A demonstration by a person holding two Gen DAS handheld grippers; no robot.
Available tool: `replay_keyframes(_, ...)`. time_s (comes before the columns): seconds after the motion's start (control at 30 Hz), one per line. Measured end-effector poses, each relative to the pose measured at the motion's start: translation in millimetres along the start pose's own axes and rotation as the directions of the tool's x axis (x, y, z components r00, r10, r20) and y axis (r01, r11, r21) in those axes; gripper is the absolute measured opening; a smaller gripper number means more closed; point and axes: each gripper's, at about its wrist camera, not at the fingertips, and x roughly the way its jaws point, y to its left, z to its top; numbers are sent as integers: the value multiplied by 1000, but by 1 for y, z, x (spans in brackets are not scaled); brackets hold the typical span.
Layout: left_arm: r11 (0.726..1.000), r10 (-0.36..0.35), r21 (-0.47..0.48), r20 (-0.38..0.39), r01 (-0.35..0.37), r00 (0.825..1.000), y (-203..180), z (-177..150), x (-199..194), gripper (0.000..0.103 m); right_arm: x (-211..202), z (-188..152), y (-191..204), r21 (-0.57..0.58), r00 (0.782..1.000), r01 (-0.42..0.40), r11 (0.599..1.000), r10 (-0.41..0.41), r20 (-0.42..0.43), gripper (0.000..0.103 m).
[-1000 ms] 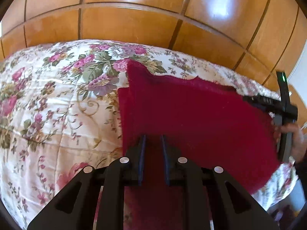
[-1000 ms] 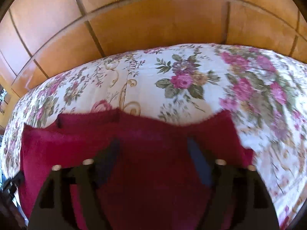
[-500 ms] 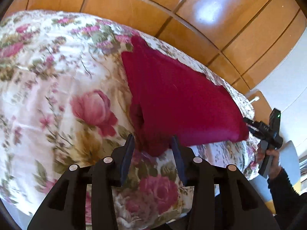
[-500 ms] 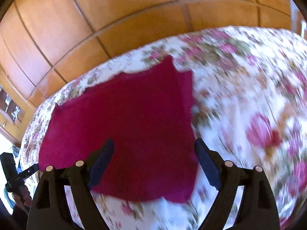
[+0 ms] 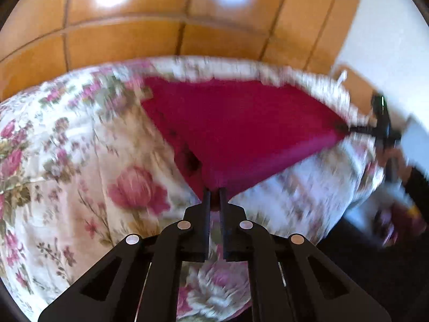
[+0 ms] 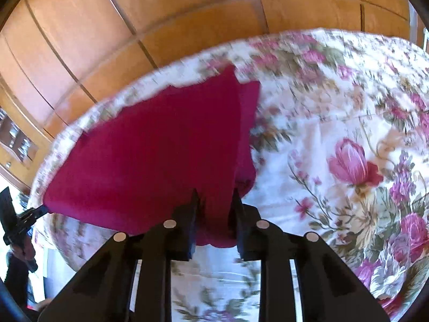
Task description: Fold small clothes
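A dark red garment (image 5: pixel 236 123) lies spread on the floral bedspread (image 5: pixel 80 177), pulled taut between the two grippers. My left gripper (image 5: pixel 213 196) is shut on its near corner. My right gripper (image 6: pixel 214 201) is shut on the opposite near corner, with a fold of red cloth (image 6: pixel 214 214) bunched between its fingers. The right gripper also shows at the far right of the left wrist view (image 5: pixel 348 130), at the cloth's other corner. The left gripper shows at the far left of the right wrist view (image 6: pixel 40 209). Both views are motion-blurred.
A wooden panelled wardrobe (image 5: pixel 134 26) stands behind the bed. The bed's edge (image 5: pixel 335 214) drops to a dark floor at the right in the left wrist view. A white wall (image 5: pixel 388 26) is at the upper right.
Both grippers drew back to the near corners of the red garment and closed on them. The cloth now stretches taut between them, and the views swung outward.
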Motion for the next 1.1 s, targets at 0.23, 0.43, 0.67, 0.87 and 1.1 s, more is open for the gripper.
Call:
replay_keyframes(0.23,983,14,-183,6,-12,1000,21,-29,4,0,11,-11,-17,78,1000,-26,997,27,-13,50)
replay_keyframes(0.43,943,-50,-319,136,92,989,24,-24,-21,0,-14,-15,-31,169,998,-65,983,60,35,65)
replay_keyframes(0.67,963,-89,-239,146,122,985,-15,11,6,0,-30,-26,-33,176,995,-84,981,75,61,57)
replay_keyframes(0.87,978,-8,-207,49,17,999,-24,23,48,0,-10,-19,-22,108,999,-38,993,37,11,13)
replay_keyframes(1.1,967,-34,-251,26,39,999,-5,7,55,0,-29,-4,-33,32,998,-58,998,57,26,7)
